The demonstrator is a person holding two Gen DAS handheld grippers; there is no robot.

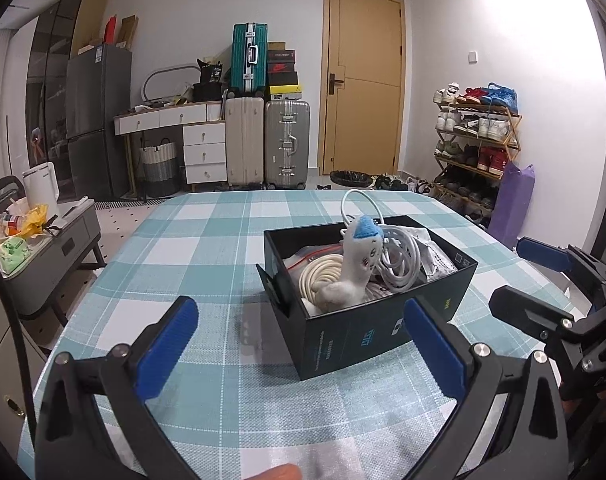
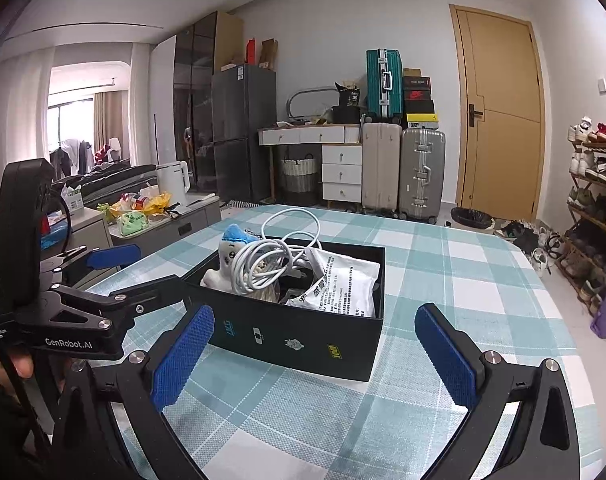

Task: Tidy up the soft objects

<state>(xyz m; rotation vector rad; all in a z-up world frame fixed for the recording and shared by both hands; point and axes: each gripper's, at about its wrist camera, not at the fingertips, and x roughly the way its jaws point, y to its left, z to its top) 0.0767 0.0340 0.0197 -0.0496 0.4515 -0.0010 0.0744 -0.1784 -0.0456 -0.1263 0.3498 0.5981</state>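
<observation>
Left wrist view: left gripper [image 1: 301,344] jaws spread wide, holding nothing, over the checked desk [image 1: 207,240]. Black box [image 1: 367,332] just ahead holds a white plush toy [image 1: 353,268], a cream cable coil [image 1: 317,276] and a white cable [image 1: 399,256].

Right wrist view: right gripper [image 2: 315,350] jaws wide apart, empty; box [image 2: 303,340] between the pads, printed pouch [image 2: 343,284] inside.

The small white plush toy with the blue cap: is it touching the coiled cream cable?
Touching. The left wrist view shows the plush toy leaning against the cream cable.
</observation>
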